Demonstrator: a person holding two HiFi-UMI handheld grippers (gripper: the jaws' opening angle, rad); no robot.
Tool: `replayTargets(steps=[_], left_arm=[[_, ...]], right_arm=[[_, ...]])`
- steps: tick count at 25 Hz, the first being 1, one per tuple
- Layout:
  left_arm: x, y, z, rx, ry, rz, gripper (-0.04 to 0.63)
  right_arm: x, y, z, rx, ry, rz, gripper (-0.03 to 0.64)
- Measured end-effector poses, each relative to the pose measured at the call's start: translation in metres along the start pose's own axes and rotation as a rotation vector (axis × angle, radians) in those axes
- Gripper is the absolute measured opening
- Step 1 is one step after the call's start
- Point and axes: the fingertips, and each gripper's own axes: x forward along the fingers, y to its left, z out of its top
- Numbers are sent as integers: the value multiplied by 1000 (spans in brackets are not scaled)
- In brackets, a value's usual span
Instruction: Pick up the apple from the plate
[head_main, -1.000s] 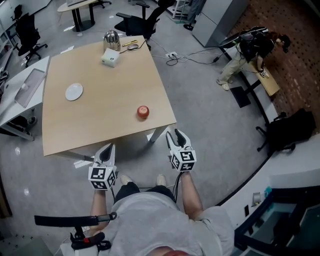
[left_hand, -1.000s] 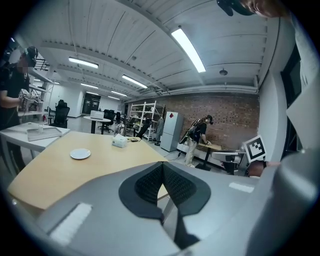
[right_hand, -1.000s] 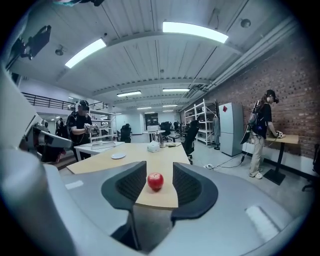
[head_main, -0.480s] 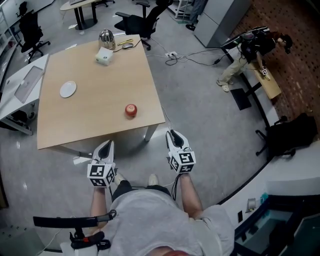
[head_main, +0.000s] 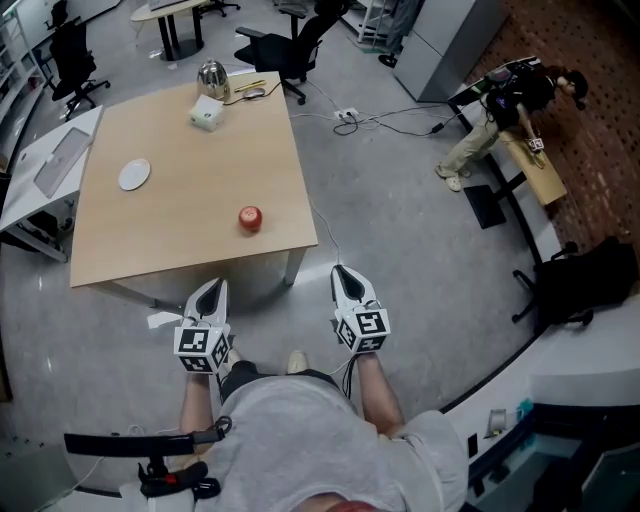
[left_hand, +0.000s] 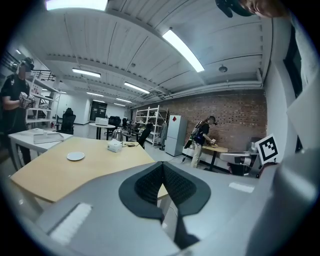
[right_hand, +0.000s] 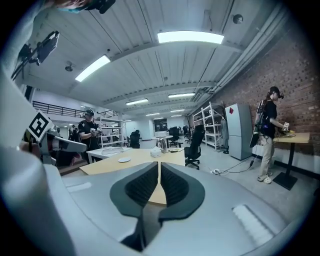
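The red apple (head_main: 250, 218) lies on the bare wooden table (head_main: 180, 225), near its front right corner. The small white plate (head_main: 134, 174) sits apart from it at the table's left, with nothing on it. Both grippers hang over the floor short of the table's front edge. My left gripper (head_main: 214, 286) is shut and holds nothing. My right gripper (head_main: 341, 270) has just been closing with nothing between its jaws and is now shut. The left gripper view shows the plate (left_hand: 75, 156) past the shut jaws; the apple is hidden there.
A white tissue box (head_main: 206, 114) and a metal kettle (head_main: 211, 75) stand at the table's far edge. Office chairs (head_main: 290, 40) stand beyond it, and a cable (head_main: 380, 118) runs across the floor at the right. A person (head_main: 495, 120) bends at a desk far right.
The table and apple have slid up and left in the head view as I backed away from them. Both grippers came back with me. The right jaws have narrowed.
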Motion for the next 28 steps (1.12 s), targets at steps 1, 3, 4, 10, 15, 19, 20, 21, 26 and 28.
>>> replayTargets(steps=[1,3,4,10,15,19,20,21,26,28], left_arm=[[-1,-4,0,1,-3,4,20],[-4,-12,0,3,-9,11,20],[-5,-15,-1,3,-12,14,20],[-14,-37,-8,5,-17,32,20],[-22,-49,-15,7,-20,46,20],[-26,-56,-17,6,-19,54,20],[-27,-57,-16,7,-20,55,20],[-28,-59,-16,8,-20,57,20],[-32,-65,-18,15,-20,63,20],[-33,-67,-18,18,-19,66,20]], right_arm=[[-4,-1,0,-1,-3,5,21],[-11,-4,1,-4,-8,12,11],[-13,-5,0,-6,-10,16,6],[-31,-10,-6,-12,-13,41,6],[-44,-14,-11,-20,-15,47,6],[-50,-17,-13,-16,-14,46,6],[-51,-17,-13,-16,-15,49,6],[-53,-17,-13,-16,-16,52,6],[-59,-19,-14,-20,-18,62,6],[-61,-20,-14,-20,-20,65,6]])
